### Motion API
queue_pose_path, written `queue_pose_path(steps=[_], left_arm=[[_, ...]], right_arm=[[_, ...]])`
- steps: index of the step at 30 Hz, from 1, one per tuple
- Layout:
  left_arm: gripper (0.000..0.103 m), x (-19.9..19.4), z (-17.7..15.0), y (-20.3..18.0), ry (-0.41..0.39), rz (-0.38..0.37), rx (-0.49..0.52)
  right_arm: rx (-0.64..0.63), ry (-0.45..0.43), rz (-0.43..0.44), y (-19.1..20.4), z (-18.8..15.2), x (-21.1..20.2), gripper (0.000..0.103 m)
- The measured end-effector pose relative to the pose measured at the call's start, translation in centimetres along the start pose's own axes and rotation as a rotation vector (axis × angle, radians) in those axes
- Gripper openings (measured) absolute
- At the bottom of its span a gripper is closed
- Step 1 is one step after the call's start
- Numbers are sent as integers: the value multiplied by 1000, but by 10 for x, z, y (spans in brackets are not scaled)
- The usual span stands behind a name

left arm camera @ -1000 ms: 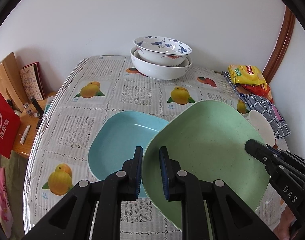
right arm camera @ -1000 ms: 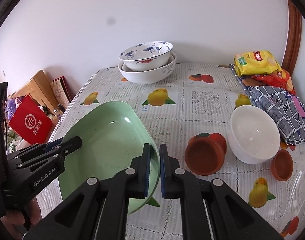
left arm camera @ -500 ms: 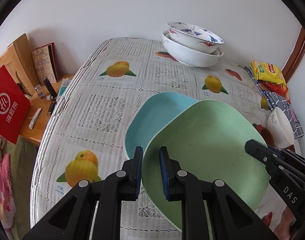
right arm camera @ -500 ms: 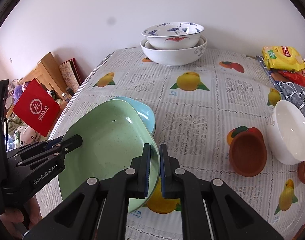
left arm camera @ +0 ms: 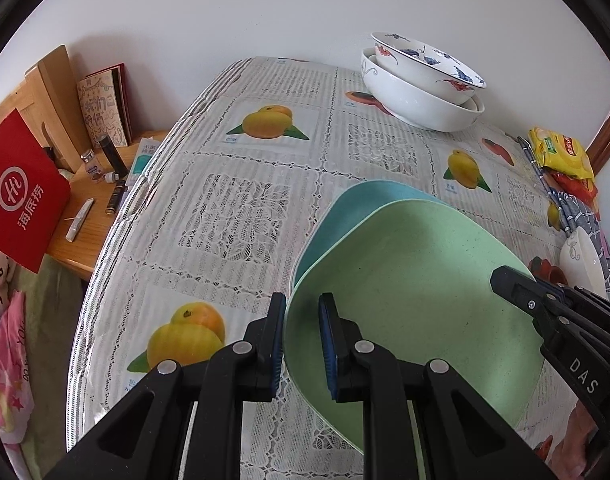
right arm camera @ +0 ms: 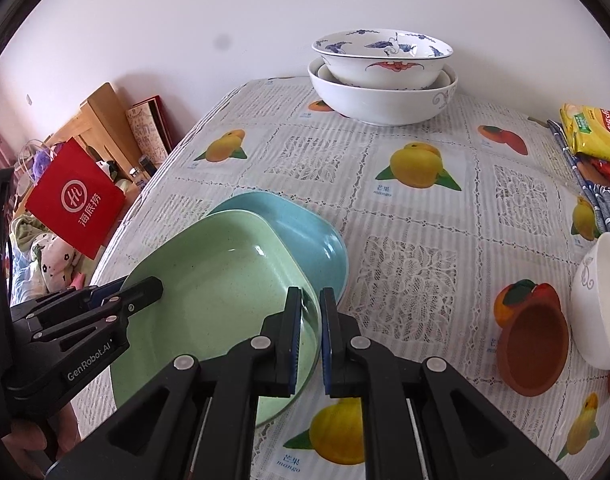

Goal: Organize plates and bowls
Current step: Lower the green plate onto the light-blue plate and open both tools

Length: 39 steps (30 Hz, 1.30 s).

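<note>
A green square plate (left arm camera: 417,280) (right arm camera: 213,280) is held by both grippers over a blue square plate (left arm camera: 357,208) (right arm camera: 305,232) that lies on the table. My left gripper (left arm camera: 303,340) is shut on the green plate's left rim. My right gripper (right arm camera: 310,332) is shut on its right rim. The green plate covers most of the blue one and is tilted; whether they touch is unclear. Two stacked white bowls (left arm camera: 421,84) (right arm camera: 381,76) stand at the far edge, the top one with blue and red patterns.
A white bowl (right arm camera: 601,304) and a brown clay bowl (right arm camera: 533,344) sit on the right. Snack bags (right arm camera: 593,128) and a checked cloth (left arm camera: 577,208) lie at the far right. A wooden side table (left arm camera: 97,200) with a red bag (left arm camera: 21,196) stands beyond the table's left edge.
Both grippers have carried the green plate left and down over the blue plate, which is now mostly covered. Both grips are unchanged.
</note>
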State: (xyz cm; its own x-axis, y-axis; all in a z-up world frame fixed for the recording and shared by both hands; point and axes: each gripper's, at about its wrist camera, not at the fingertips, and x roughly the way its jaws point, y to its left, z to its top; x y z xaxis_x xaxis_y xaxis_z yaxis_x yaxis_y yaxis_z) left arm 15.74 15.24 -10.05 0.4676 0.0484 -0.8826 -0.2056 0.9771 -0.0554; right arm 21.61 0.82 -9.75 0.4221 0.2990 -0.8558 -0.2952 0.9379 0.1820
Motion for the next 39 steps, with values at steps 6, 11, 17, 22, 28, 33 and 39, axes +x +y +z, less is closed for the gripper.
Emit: queue_pose_path(steps=[6, 11, 17, 22, 28, 33, 39], left_arm=[[17, 9, 7, -2, 1, 23, 8], [17, 15, 10, -4, 7, 22, 9], [17, 23, 12, -4, 9, 34, 12], [16, 23, 14, -4, -1, 42, 15], [20, 20, 15, -3, -8, 17, 5], [37, 10, 15, -8, -39, 4, 13], [50, 0, 14, -12, -72, -2, 25]], right_arm=[[-18, 11, 8, -3, 12, 14, 10], [-22, 21, 12, -6, 19, 26, 11], [-33, 6, 29, -8, 26, 34, 12], [-57, -12, 44, -8, 29, 38, 12], [-68, -31, 66, -8, 33, 37, 16], [-97, -52, 74, -1, 33, 32, 31], [-81, -117, 84, -3, 32, 16, 54]])
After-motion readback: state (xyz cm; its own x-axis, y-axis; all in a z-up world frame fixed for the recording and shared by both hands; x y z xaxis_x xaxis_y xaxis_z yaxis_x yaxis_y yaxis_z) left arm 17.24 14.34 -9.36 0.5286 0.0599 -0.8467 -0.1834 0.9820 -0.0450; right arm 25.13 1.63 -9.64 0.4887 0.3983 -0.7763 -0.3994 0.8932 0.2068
